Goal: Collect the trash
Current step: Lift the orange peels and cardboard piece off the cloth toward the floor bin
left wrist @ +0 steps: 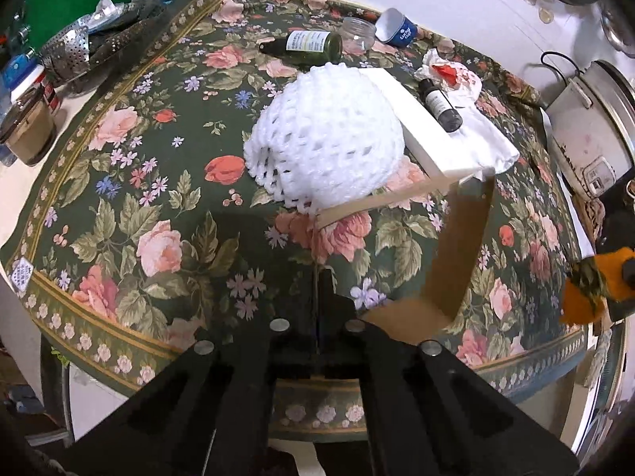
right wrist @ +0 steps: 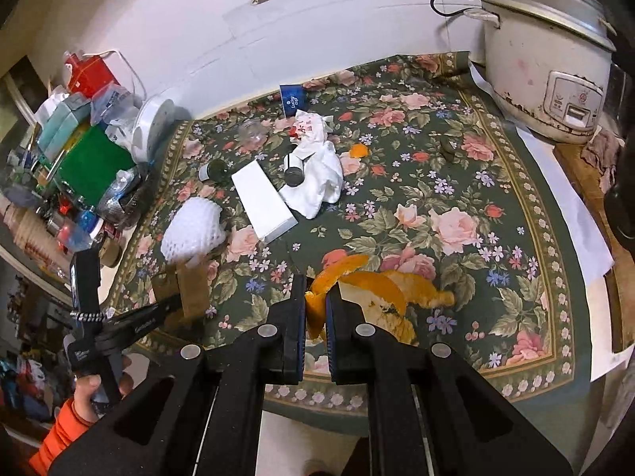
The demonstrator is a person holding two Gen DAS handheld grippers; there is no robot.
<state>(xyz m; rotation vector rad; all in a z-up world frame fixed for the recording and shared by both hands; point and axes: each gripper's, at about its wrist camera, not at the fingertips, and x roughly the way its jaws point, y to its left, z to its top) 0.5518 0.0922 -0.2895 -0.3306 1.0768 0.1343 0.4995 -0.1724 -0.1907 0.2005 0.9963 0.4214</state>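
Note:
My left gripper [left wrist: 317, 277] is shut on the edge of a brown paper bag [left wrist: 456, 246], held above the floral tablecloth [left wrist: 166, 206]; the bag also shows in the right wrist view [right wrist: 190, 285]. My right gripper [right wrist: 316, 297] is shut on orange peel [right wrist: 377, 285], low over the cloth. Trash on the table: a white foam net [left wrist: 325, 139], a white box [left wrist: 420, 119], a green bottle [left wrist: 309, 45], a small dark bottle [left wrist: 442, 105], crumpled tissue [left wrist: 456, 75], a clear jar [left wrist: 357, 33], a blue paper cup [left wrist: 397, 27], and a small peel piece [right wrist: 359, 150].
A rice cooker [right wrist: 543, 59] stands at the back right. Cluttered boxes, bags and a metal steamer [left wrist: 71, 51] crowd the left side. A glass jar [left wrist: 27, 131] stands at the left edge. A dark cap [right wrist: 448, 146] lies on the cloth.

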